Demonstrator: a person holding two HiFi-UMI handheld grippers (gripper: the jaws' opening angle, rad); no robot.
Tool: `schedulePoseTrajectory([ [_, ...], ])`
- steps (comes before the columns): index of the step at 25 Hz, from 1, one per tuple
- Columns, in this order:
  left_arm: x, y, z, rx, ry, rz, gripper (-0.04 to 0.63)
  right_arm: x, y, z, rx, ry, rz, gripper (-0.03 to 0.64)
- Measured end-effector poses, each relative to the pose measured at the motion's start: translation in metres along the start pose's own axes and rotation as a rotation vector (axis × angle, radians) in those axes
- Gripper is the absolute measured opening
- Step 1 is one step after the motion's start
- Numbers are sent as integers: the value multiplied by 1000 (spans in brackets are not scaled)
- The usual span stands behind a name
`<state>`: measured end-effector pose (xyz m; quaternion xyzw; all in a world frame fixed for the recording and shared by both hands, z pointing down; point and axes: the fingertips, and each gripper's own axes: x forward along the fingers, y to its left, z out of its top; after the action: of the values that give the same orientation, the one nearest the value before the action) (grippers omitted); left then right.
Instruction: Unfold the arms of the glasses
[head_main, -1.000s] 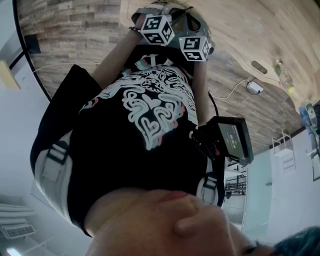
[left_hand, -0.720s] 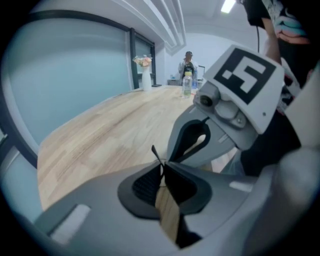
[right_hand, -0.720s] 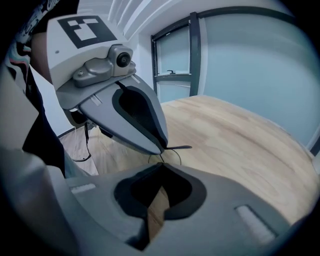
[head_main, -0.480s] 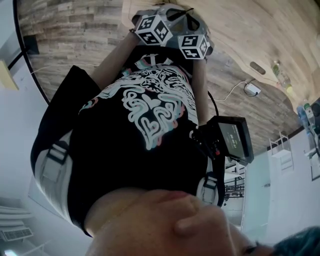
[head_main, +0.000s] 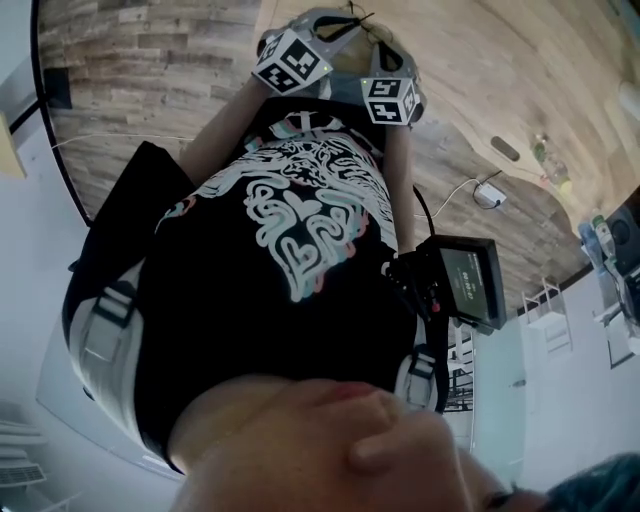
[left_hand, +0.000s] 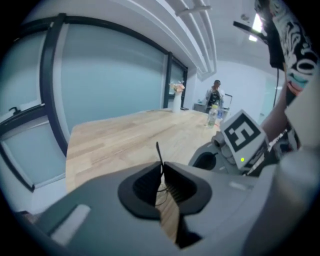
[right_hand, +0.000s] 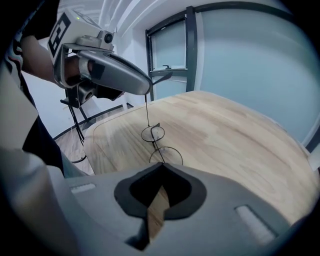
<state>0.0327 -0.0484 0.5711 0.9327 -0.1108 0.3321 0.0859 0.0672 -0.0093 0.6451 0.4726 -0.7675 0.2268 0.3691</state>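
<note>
Jaws of our left gripper (left_hand: 161, 168) were pressed together on one thin black arm of the round, black wire-rimmed glasses (right_hand: 155, 144), and that arm ran straight down from the gripper to the frame. Our right gripper (right_hand: 161, 166) pinched the other arm, just near of the two lenses. We held the glasses between the two grippers, to the left over the pale wooden table (right_hand: 230, 135).
</note>
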Motion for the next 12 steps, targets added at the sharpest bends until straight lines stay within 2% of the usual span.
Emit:
schedulePoseTrajectory([
  [7,-16,37,5,-161,-65,41,5,6,0,-2,-5,44,6,0],
  [9,-15,35,5,-173,-70,27,5,6,1,-3,-5,51,10,0],
  [12,-11,28,8,-150,-67,0,5,5,0,-1,-13,57,15,2],
])
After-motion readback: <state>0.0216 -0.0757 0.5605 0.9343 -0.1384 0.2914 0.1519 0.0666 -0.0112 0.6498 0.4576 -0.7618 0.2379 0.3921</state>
